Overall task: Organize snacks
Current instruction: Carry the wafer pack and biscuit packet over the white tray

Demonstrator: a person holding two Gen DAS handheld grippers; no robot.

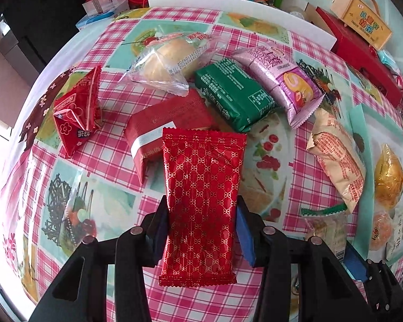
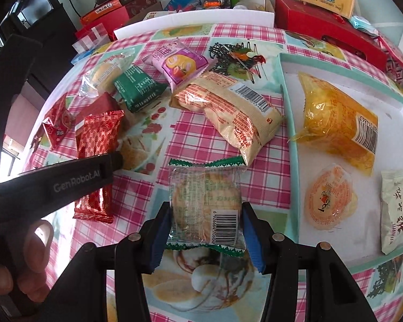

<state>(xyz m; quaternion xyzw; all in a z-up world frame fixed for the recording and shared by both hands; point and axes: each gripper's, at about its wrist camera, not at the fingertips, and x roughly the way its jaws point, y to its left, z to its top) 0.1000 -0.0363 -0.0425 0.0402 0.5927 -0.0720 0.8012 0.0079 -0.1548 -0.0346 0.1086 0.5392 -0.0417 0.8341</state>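
We logged the left gripper [image 1: 201, 230] clamped on a red gold-patterned packet [image 1: 202, 187], and the right gripper [image 2: 205, 228] clamped on a clear cracker packet [image 2: 205, 204], barcode "6 92666". Beyond the cracker packet lay a beige bag [image 2: 228, 110]; right of it, a teal tray [image 2: 290, 123]. The left tool read "GenRobot.AI".

Both wrist views look steeply down, close over the tablecloth [image 1: 115, 150], sharing its scattered snacks and far clutter.

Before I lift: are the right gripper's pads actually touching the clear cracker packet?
Touching. In the right wrist view both blue pads of the right gripper press against the sides of the cracker packet, with no gap.
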